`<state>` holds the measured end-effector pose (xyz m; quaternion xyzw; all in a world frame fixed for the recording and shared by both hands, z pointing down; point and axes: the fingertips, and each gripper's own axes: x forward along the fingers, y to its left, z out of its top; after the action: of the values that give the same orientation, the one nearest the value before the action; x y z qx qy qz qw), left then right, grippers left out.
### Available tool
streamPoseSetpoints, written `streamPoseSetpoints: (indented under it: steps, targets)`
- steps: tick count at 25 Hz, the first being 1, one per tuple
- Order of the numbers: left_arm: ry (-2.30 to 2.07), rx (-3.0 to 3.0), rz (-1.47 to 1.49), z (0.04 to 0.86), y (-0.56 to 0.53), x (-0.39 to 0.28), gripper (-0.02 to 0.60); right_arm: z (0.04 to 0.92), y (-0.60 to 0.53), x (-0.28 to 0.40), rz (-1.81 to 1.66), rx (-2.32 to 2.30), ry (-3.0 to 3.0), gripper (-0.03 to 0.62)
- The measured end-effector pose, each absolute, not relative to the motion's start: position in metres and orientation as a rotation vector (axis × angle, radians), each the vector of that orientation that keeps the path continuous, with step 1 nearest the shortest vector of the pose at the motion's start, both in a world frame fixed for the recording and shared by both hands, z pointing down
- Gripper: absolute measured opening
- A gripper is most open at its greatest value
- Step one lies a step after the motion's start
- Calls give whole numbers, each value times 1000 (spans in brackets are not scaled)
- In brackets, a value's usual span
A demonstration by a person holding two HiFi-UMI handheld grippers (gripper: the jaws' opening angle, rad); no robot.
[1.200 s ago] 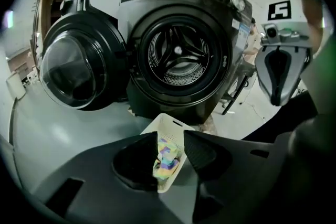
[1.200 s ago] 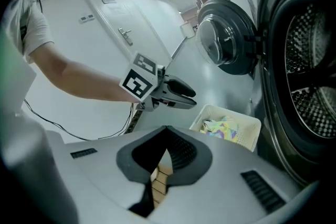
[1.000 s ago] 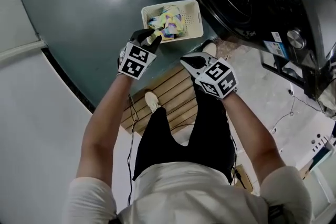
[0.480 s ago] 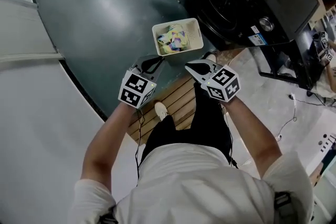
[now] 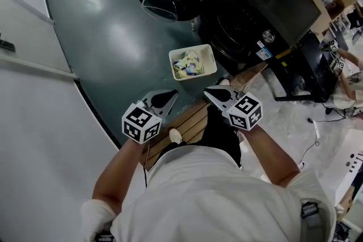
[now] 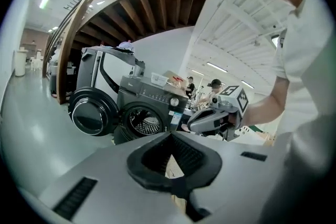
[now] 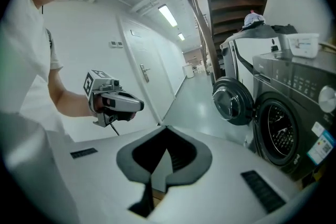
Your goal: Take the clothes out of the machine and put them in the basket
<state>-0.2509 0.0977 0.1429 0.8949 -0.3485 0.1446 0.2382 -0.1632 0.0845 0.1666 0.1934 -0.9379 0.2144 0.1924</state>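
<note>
— So, how many baskets?
— One basket (image 5: 213, 63), on the floor beside the one machine (image 5: 244, 20), with clothes (image 5: 187, 63) heaped inside.
— And the grippers?
— Two. The left gripper (image 5: 172, 94) has just closed on nothing; the right gripper (image 5: 207, 90) is closed too, empty.

What I can't make out from here

My torso (image 5: 210, 201) covers my legs and most of the slatted wooden board (image 5: 190, 119), so only one shoe (image 5: 176, 135) shows. The clothes (image 5: 187, 63) in the basket (image 5: 211, 59) are a small bright jumble and I can't tell one garment from another. From above, the washing machine (image 5: 249, 14) has a drum too dark to see into and a sticker (image 5: 262, 54) too small to read. The right gripper view's edge cuts off the machine's right side. The people (image 6: 214, 85) far behind in the left gripper view are tiny.
</note>
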Motion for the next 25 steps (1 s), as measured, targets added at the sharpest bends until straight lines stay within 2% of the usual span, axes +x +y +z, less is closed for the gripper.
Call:
streamPoseSetpoints:
  steps: [13, 25]
  targets:
    - [-994, 2505, 368, 78, 180, -283, -2, 87, 160, -175, 458, 556, -2719, 3]
    - [-1069, 2543, 313, 62, 223, -311, -2, 66, 190, -184, 318, 551, -2760, 3]
